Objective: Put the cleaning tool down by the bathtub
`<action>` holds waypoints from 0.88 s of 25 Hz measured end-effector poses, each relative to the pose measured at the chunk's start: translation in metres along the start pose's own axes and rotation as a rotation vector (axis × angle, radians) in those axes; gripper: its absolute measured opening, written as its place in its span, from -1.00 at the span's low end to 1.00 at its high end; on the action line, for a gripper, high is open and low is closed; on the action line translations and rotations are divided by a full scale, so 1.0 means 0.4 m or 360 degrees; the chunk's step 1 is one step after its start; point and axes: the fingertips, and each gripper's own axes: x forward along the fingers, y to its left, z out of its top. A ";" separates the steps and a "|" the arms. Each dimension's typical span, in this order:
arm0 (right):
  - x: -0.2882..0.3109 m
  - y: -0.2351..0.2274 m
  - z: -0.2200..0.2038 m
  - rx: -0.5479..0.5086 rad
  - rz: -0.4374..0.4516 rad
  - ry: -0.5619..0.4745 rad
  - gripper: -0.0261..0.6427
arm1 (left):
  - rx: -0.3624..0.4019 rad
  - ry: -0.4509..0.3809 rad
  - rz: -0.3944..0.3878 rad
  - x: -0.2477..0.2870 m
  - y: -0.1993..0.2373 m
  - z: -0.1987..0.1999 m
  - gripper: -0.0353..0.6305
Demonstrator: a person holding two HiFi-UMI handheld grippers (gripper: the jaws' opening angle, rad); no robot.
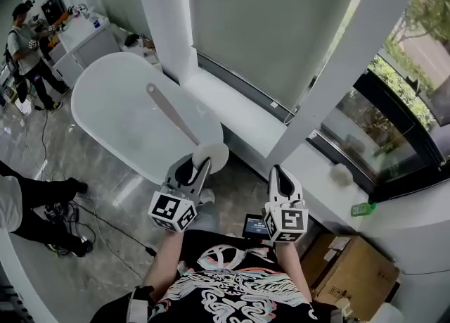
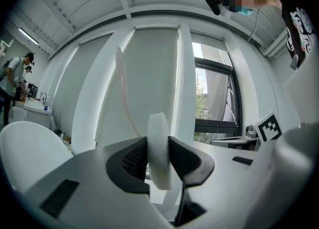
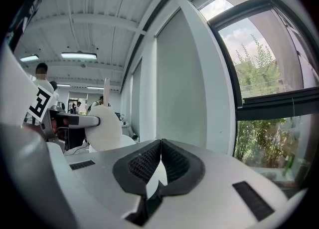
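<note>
Your left gripper (image 1: 199,167), held level in front of you, has its jaws clamped on the round white pad of the long-handled cleaning tool (image 1: 179,121). The handle angles up and away at the near end of the bathtub (image 1: 119,114), so the tool is carried, not yet set down beside it. Your right gripper (image 1: 276,171) sits alongside with its jaws together and empty, apparently spare for this job.
</note>
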 end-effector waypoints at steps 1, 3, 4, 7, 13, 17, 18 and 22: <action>0.008 -0.011 0.003 0.0006 -0.0003 -0.0004 -0.84 | 0.0000 0.0001 0.0001 0.013 0.004 0.001 -0.53; 0.031 -0.035 0.007 0.0022 -0.0009 -0.0011 -0.84 | 0.0012 0.0011 0.0011 0.043 0.020 0.000 -0.53; 0.044 -0.046 0.006 0.0027 -0.0012 -0.0008 -0.84 | 0.0015 0.0021 0.0017 0.059 0.030 -0.003 -0.53; 0.084 -0.078 -0.012 0.0047 -0.0017 0.0021 -0.84 | -0.0006 0.0043 0.0027 0.106 0.057 -0.020 -0.53; 0.245 -0.112 -0.011 0.0071 -0.0002 0.0031 -0.84 | -0.0028 0.0046 0.0031 0.247 0.171 -0.027 -0.53; 0.389 -0.138 0.021 0.0064 -0.0012 0.0022 -0.84 | -0.0025 0.0016 -0.0009 0.383 0.263 0.002 -0.53; 0.434 -0.145 0.029 0.0070 -0.0011 0.0021 -0.84 | -0.0021 0.0008 -0.0013 0.421 0.291 0.010 -0.53; 0.602 -0.178 0.053 0.0082 -0.0035 0.0051 -0.84 | -0.0042 0.0022 -0.0046 0.564 0.397 0.034 -0.53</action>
